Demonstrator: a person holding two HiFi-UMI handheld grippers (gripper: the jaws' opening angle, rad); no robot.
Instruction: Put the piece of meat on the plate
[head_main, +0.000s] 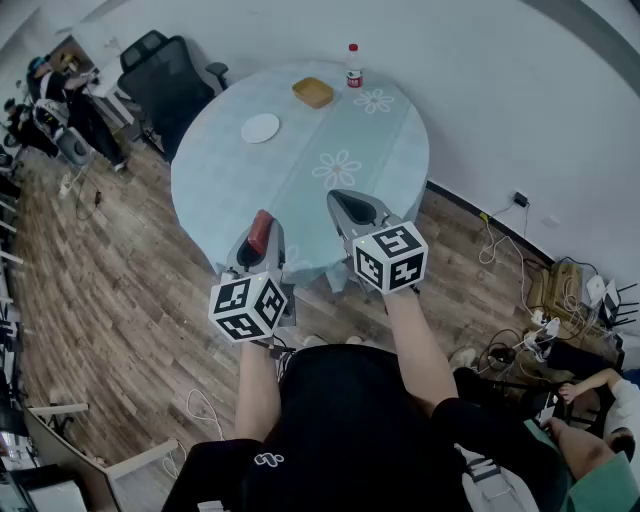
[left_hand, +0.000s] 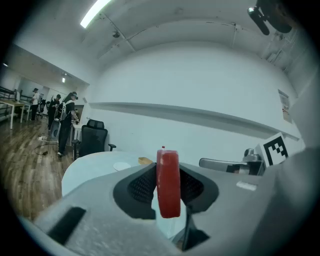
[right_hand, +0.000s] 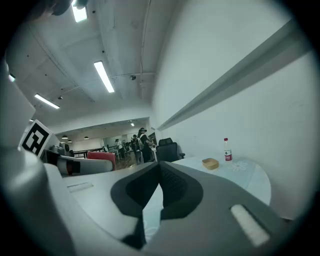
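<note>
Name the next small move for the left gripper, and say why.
Probably carry the left gripper forward over the table toward the white plate, with the jaws kept closed. The piece of meat is already clamped upright between its jaws. The gripper is at the table's near edge, though, and the plate lies farther in and looks empty.

Cool, even light is coming from ceiling strip lights (right_hand: 104, 76), leaving only soft shadows. The 2 gripper views are bending heavily toward dark, round edges. The piece of meat (left_hand: 168, 184) is looking slightly soft up close.
</note>
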